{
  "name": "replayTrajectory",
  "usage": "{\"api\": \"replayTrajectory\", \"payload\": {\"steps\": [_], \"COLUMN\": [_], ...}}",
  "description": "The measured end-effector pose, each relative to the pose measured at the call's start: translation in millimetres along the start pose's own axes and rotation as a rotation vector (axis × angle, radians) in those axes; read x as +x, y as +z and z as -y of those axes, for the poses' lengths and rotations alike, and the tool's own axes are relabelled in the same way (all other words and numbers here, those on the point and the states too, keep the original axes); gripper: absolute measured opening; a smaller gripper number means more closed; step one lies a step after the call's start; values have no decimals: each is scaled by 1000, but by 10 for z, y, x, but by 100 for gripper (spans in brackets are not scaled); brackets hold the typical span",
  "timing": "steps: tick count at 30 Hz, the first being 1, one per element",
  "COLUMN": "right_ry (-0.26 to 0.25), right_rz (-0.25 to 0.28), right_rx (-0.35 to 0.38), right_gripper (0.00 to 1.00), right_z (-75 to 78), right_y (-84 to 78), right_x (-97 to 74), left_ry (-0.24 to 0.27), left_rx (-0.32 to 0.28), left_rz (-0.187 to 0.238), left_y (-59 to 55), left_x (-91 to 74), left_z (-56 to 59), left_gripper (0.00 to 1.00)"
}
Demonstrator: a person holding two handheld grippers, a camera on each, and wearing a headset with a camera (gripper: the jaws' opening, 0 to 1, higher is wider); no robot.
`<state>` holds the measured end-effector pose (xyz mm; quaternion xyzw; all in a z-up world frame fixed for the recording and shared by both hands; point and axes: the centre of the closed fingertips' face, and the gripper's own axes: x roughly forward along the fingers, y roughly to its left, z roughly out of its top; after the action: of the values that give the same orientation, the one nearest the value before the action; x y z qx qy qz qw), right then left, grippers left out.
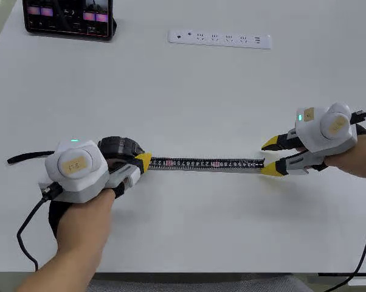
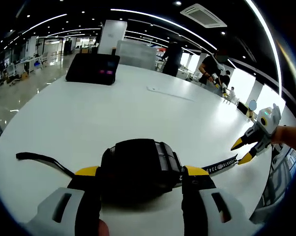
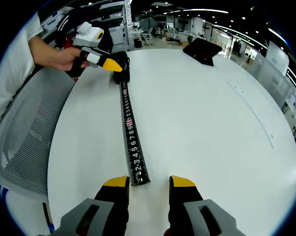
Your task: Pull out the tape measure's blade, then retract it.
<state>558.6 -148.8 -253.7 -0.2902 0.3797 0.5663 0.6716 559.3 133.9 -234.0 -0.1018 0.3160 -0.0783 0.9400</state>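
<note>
The left gripper (image 2: pixel 140 173) is clenched on the black case of the tape measure (image 1: pixel 121 148), one yellow-tipped jaw on each side of it, and the case rests on the white table (image 1: pixel 189 91) at the person's left; a black wrist strap (image 1: pixel 28 157) trails from the case across the tabletop, away from the blade; a dark cable (image 1: pixel 28 228) loops down from the rear of this gripper past the table's near edge; the blade (image 1: pixel 207 163) is drawn out of the case and lies flat on the table, numbers up, running straight toward the right gripper (image 1: pixel 270 157); that gripper is released, its jaws spread apart, and in the right gripper view the blade's end lies in the gap just beside one jaw tip, though whether it touches that tip I cannot tell; the other jaw stands clear of the blade; farther off, at the far side of the table, a white power strip (image 1: pixel 219 38) lies flat, and a dark tablet (image 1: pixel 69 17) with a lit screen stands propped at the far left corner; in the right gripper view a grey mesh chair (image 3: pixel 25 132) sits by the table's edge near the person.
</note>
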Motion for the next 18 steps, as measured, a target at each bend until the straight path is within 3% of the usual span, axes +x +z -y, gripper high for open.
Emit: {"api": "replayTrajectory", "payload": {"steps": [18], "right_ry": [31], "right_rz": [-26], "right_rx": [-15], "right_gripper": [22], "right_z": [-35], "right_y": [-24], "right_x": [61], "left_ry": [6], "left_rx": [-8], "left_rz": [-8], "left_y": [0], "left_x": [9], "left_z": [-16], "left_gripper": [61]}}
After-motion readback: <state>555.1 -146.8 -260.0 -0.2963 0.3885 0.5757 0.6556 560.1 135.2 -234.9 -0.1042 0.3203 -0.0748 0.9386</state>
